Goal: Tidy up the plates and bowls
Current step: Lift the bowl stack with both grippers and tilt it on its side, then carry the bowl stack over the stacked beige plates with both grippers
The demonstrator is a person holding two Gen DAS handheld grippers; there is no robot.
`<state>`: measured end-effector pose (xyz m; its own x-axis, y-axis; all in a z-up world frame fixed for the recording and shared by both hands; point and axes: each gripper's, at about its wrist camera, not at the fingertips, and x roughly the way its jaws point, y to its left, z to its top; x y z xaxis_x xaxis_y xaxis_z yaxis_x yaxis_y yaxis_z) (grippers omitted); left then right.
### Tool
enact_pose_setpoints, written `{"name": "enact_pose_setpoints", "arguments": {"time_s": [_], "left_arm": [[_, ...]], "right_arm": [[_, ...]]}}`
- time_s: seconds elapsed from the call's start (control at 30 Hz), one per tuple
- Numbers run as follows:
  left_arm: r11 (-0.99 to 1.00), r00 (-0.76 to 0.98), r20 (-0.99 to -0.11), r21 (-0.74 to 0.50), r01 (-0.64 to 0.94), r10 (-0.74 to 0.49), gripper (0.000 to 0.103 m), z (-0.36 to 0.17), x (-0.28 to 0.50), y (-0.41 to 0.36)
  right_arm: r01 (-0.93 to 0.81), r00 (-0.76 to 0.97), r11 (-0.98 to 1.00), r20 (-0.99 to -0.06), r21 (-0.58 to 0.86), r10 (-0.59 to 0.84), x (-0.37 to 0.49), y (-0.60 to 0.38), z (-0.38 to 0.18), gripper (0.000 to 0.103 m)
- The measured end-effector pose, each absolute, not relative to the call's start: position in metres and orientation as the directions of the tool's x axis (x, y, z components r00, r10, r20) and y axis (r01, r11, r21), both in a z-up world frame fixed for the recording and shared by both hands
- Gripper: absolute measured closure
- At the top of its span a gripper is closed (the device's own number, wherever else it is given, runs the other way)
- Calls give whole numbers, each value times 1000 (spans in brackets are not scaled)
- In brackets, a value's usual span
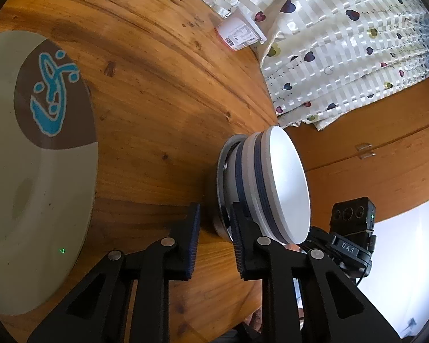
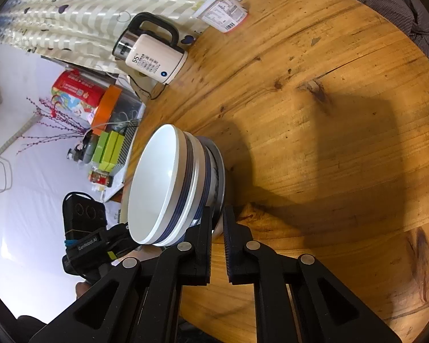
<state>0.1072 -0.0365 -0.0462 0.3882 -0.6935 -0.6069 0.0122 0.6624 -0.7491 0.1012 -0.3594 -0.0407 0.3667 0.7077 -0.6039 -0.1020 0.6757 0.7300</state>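
Stacked bowls [image 1: 274, 183] on a wooden desk [image 1: 157, 91]; right gripper [image 2: 218, 240] clamps their bottom rim, left gripper [image 1: 216, 234] stands apart beside them.

Two close wrist views from opposite sides, sharing the bowl stack [image 1: 268, 185].

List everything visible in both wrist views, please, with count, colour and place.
bowl stack: nested white bowls with navy bands over a metal bowl, near table edge
plate: one, grey with brown patch and blue motif, on table
table: one, round, wooden
kettle: one, cream with black handle, at the table's edge
tub: one, white, labelled, by curtain
curtain: pale, heart-patterned
left hand-held gripper: black, open beside stack
right hand-held gripper: black, around metal rim; contact unclear
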Motion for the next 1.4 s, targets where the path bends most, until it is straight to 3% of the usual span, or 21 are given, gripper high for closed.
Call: {"name": "enact_pose_setpoints", "arguments": {"time_s": [0.23, 1.4], "left_arm": [[661, 390, -597, -750, 39, -701, 95, -43, 109, -40], [707, 443, -610, -703, 80, -657, 95, -19, 105, -32]], "right_arm": [[-93, 365, 656, -587, 749, 722, 103, -362, -44, 95], [-156, 377, 695, -608, 702, 699, 112, -345, -21, 96]]}}
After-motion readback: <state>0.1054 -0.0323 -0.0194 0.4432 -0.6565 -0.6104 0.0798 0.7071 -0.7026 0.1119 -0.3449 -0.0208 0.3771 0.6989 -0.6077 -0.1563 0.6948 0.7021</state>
